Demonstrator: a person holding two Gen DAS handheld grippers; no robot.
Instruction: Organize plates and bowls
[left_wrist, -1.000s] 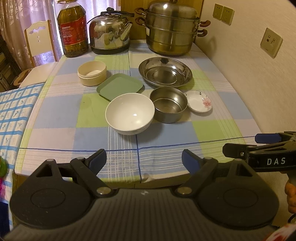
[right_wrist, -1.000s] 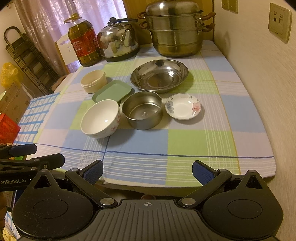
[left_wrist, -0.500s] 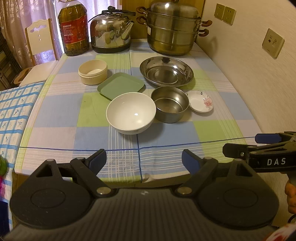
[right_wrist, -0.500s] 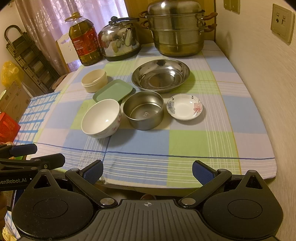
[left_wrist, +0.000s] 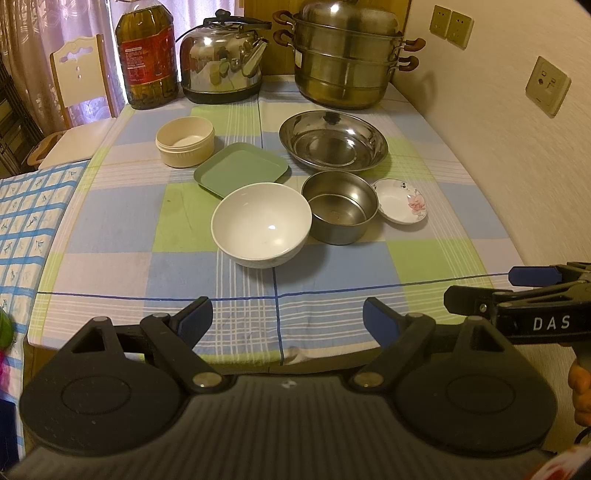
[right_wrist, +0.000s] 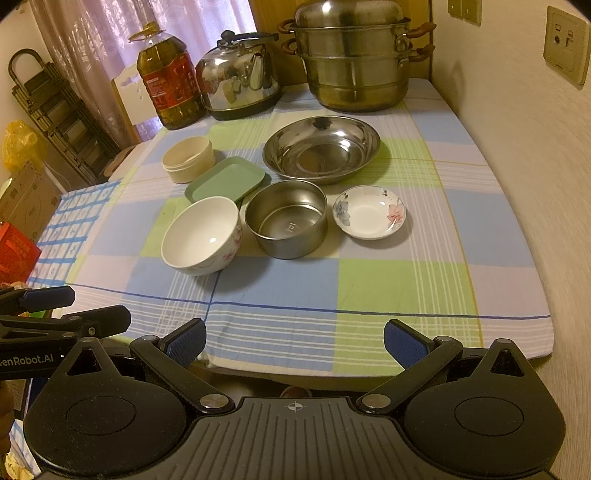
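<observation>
On the checked tablecloth (left_wrist: 110, 229) stand a white bowl (left_wrist: 261, 225), a small steel bowl (left_wrist: 339, 206), a small flowered dish (left_wrist: 400, 201), a green square plate (left_wrist: 241, 173), a wide steel basin (left_wrist: 333, 142) and a cream round container (left_wrist: 184, 141). The right wrist view shows them too: white bowl (right_wrist: 201, 235), steel bowl (right_wrist: 286, 223), dish (right_wrist: 369, 212), green plate (right_wrist: 225, 181), basin (right_wrist: 321, 147), cream container (right_wrist: 188, 158). My left gripper (left_wrist: 288, 319) and right gripper (right_wrist: 293, 341) are open and empty, over the table's near edge.
At the back stand an oil bottle (left_wrist: 146, 55), a steel kettle (left_wrist: 221, 62) and a stacked steamer pot (left_wrist: 343, 62). A wall (left_wrist: 517, 147) with sockets runs along the right. A chair (left_wrist: 79, 96) and a second, blue-checked tablecloth (left_wrist: 22, 221) lie left.
Both grippers have drifted slightly; the dishes sit a little lower in the views. Nothing on the table has moved, and the fingers stay open.
</observation>
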